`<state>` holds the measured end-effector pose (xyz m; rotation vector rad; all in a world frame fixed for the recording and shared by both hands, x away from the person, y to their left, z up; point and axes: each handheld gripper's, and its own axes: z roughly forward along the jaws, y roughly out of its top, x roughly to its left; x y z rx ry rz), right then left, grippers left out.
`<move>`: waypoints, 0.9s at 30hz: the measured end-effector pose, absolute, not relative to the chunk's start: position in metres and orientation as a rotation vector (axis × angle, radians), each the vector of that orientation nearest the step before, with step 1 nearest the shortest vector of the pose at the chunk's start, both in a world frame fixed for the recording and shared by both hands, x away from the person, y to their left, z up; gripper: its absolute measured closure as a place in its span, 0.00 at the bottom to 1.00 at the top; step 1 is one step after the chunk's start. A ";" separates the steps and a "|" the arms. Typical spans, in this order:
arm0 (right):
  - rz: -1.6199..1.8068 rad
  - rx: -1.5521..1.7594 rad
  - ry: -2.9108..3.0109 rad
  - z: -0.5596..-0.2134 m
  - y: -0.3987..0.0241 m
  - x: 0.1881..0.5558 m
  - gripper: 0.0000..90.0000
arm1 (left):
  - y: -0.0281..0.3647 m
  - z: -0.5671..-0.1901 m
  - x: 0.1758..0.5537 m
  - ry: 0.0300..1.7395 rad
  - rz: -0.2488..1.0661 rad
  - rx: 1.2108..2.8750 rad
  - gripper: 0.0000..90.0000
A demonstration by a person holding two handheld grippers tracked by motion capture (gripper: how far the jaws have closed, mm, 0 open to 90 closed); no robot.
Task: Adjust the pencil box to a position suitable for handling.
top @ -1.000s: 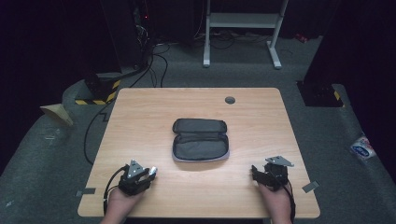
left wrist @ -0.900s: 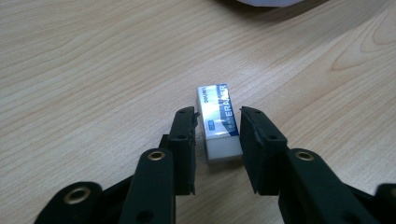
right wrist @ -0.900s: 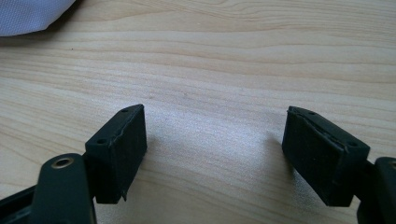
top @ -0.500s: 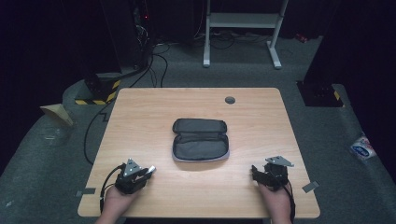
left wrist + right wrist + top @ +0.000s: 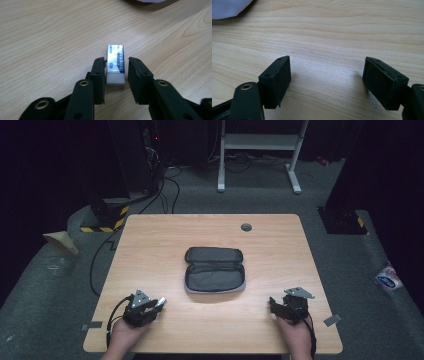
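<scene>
1. The eraser (image 5: 115, 63) wears a blue and white paper sleeve with "ERASER" printed along it in white capitals; a smaller word at the sleeve's far end is too fine to read. Its bare white end points toward the camera.
2. The eraser lies flat on the wooden table (image 5: 165, 240), near the front left corner, between the jaws of the left gripper (image 5: 117, 65).
3. The left gripper's jaws have just been opening. One pad sits right against the eraser's side, while a narrow gap shows between the other pad and the eraser, so the grip is released.
4. In the high view the left gripper (image 5: 159, 302) rests low on the table in the person's left hand (image 5: 126, 335).
5. The right gripper (image 5: 327, 72) stands wide apart with bare wood between its jaws, holding nothing.
6. An open grey pencil case (image 5: 215, 270) lies at the table's middle, well apart from both grippers.
</scene>
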<state>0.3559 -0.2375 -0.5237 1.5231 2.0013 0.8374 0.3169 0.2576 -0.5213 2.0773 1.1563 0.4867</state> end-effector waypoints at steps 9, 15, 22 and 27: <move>0.836 1.520 2.003 -0.524 -0.238 0.356 0.25 | 0.251 -0.523 0.323 1.168 0.527 2.058 0.71; 0.836 1.518 2.001 -0.524 -0.237 0.356 0.25 | 0.252 -0.523 0.323 1.158 0.519 2.059 0.81; 0.836 1.518 2.001 -0.524 -0.237 0.356 0.25 | 0.254 -0.520 0.322 1.129 0.533 2.033 0.81; 0.836 1.518 2.001 -0.524 -0.237 0.356 0.25 | 0.257 -0.518 0.320 1.128 0.546 2.002 0.81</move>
